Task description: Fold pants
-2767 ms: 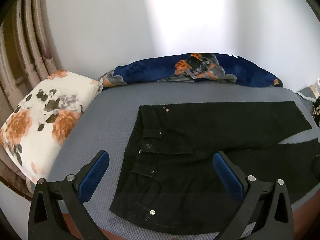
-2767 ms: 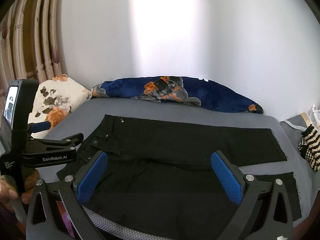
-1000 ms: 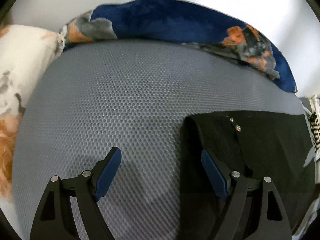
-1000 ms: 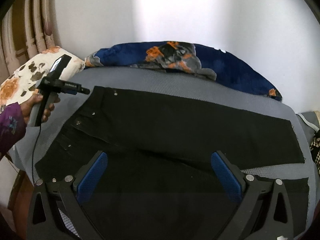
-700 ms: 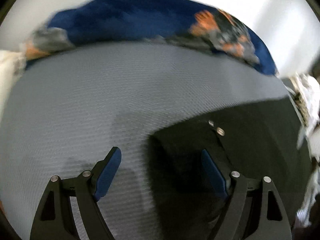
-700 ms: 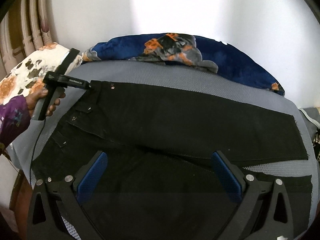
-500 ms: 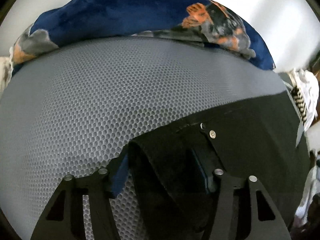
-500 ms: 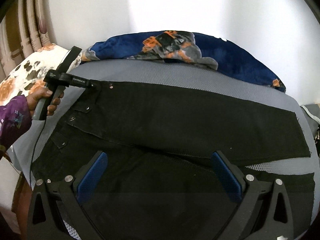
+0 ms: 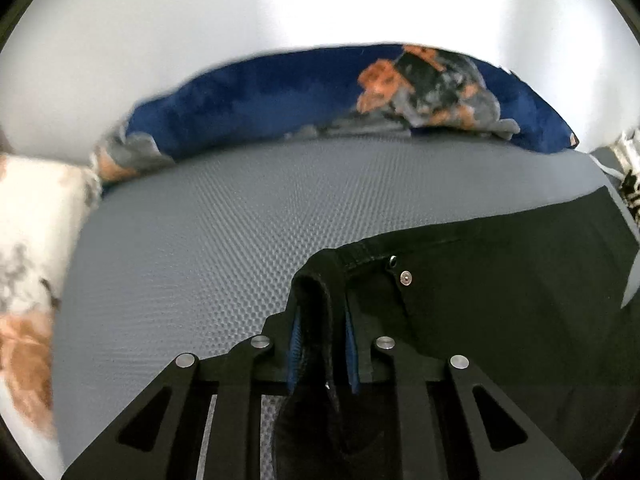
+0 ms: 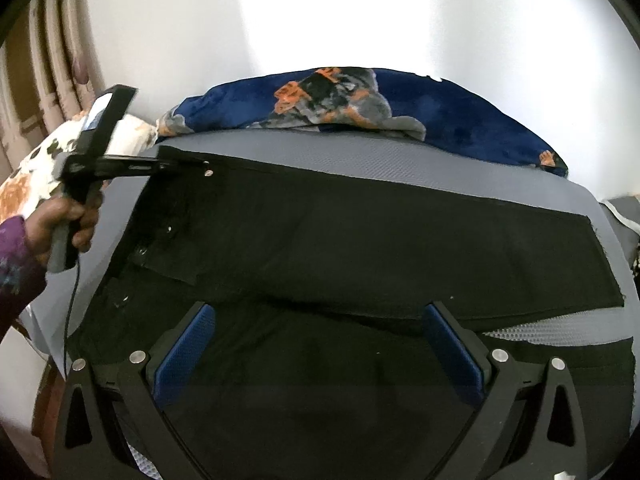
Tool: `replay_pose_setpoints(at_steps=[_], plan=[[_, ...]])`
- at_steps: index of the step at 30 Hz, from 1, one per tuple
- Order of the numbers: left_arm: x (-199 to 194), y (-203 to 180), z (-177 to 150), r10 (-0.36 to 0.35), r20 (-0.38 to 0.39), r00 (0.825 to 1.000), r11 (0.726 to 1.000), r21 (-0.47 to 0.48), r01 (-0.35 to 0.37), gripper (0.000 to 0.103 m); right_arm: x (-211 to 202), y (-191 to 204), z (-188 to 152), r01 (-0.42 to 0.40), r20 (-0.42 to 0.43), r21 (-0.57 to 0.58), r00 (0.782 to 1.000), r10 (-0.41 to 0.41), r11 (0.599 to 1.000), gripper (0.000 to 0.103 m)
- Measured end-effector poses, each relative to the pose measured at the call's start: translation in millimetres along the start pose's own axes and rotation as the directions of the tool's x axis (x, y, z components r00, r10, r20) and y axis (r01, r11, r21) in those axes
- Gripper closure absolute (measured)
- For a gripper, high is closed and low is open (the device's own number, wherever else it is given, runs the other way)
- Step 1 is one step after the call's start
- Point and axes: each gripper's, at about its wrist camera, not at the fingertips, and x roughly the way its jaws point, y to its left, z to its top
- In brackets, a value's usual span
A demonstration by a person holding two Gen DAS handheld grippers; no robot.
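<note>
- Lying flat on the grey mesh mattress (image 10: pixel 400 176), the black pants (image 10: pixel 360 240) run legs to the right, waistband to the left, the far leg stacked partly over the near one.
- Far waistband corner (image 9: pixel 316 296) sits pinched between the left gripper (image 9: pixel 320 344) pads; jaws have just been closing and now clamp a thick roll of cloth, the metal rivet (image 9: pixel 406 278) just right of the jaws.
- Right wrist view shows that corner raised off the mattress at the tip of the left gripper (image 10: pixel 176 164), hand (image 10: pixel 68 220) on the handle.
- Right gripper (image 10: pixel 320 344) hovers over the near leg, jaws wide apart, nothing between them.
- Judgement: first fold starting. Keep the pinch deep on the waistband, not the thin edge; lift only enough to clear, carry the corner towards the near side so seams line up. Right jaws would do well to take the matching far hem.
- Beyond the jaws: blue floral blanket (image 10: pixel 360 108) along the wall, white floral pillow (image 9: pixel 32 240) to the left.
</note>
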Motion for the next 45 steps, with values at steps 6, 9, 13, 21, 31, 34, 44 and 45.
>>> replay_pose_setpoints(at_steps=[6, 9, 13, 21, 31, 34, 44, 45], plan=[[-29, -21, -5, 0.040, 0.056, 0.998, 0.999, 0.029, -0.041, 0.084, 4, -39, 20, -0.086, 0.009, 0.133, 0.996, 0.086, 0.987, 0.000], [-44, -24, -11, 0.046, 0.079, 0.996, 0.999, 0.022, -0.048, 0.084, 12, -62, 35, -0.156, 0.015, 0.220, 0.988, 0.156, 0.963, 0.000], [-70, -32, -25, 0.036, 0.143, 0.989, 0.999, 0.013, -0.039, 0.084, 32, -100, 52, -0.316, 0.014, 0.401, 0.941, 0.339, 0.860, 0.014], [-121, -52, -67, -0.002, 0.216, 0.976, 1.000, 0.022, -0.002, 0.085, 87, -141, 75, -0.400, 0.007, 0.648, 0.854, 0.521, 0.648, 0.048], [-146, -57, -103, -0.049, 0.208, 0.977, 0.996, -0.059, 0.062, 0.085, 158, -160, 89, -0.286, -0.048, 0.809, 0.839, 0.542, 0.514, 0.048], [-148, -56, -107, -0.054, 0.204, 0.977, 0.995, -0.072, 0.070, 0.085, 169, -165, 83, -0.248, -0.067, 0.831, 0.843, 0.534, 0.497, 0.075], [-148, -38, -117, -0.082, 0.155, 0.984, 0.982, -0.157, 0.107, 0.085, 119, -158, 38, -0.332, 0.049, 0.804, 0.864, 0.501, 0.494, 0.097], [-148, -37, -119, -0.080, 0.149, 0.986, 0.981, -0.165, 0.105, 0.085, 107, -155, 28, -0.344, 0.066, 0.805, 0.861, 0.504, 0.483, 0.097]])
